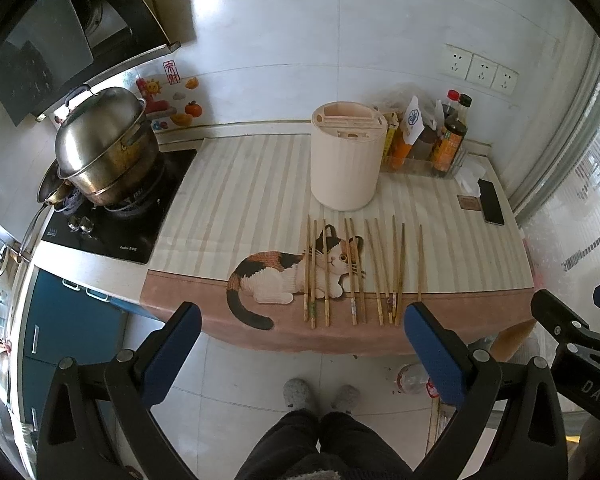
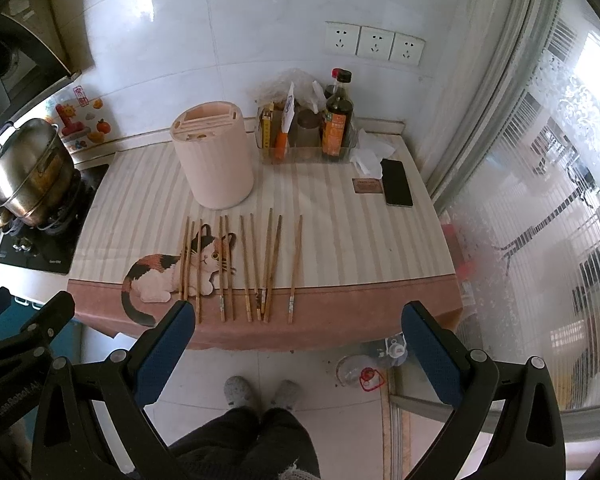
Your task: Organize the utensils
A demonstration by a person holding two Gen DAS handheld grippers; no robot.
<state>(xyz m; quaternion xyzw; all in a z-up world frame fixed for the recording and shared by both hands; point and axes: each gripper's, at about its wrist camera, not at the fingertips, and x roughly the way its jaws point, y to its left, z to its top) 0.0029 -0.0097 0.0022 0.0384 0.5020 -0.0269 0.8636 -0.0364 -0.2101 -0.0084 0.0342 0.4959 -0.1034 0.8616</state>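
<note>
Step in hand: approach, nothing picked up yet. The thin brown wooden chopsticks (image 2: pixel 252 268) lie in a loose row on the cat-print cloth of the bench (image 2: pixel 360 240), just in front of the cream cylindrical plastic utensil holder (image 2: pixel 216 168). The left gripper (image 1: pixel 300 344) and right gripper (image 2: pixel 296 340) hover short of the bench edge, jaws released and empty. The next move likely calls for descending on one chopstick, clamping it, then lifting it to a holder slot.

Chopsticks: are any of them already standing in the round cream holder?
No. All the chopsticks lie flat on the cat-print cloth in front of the holder, whose top slots show none.
</note>
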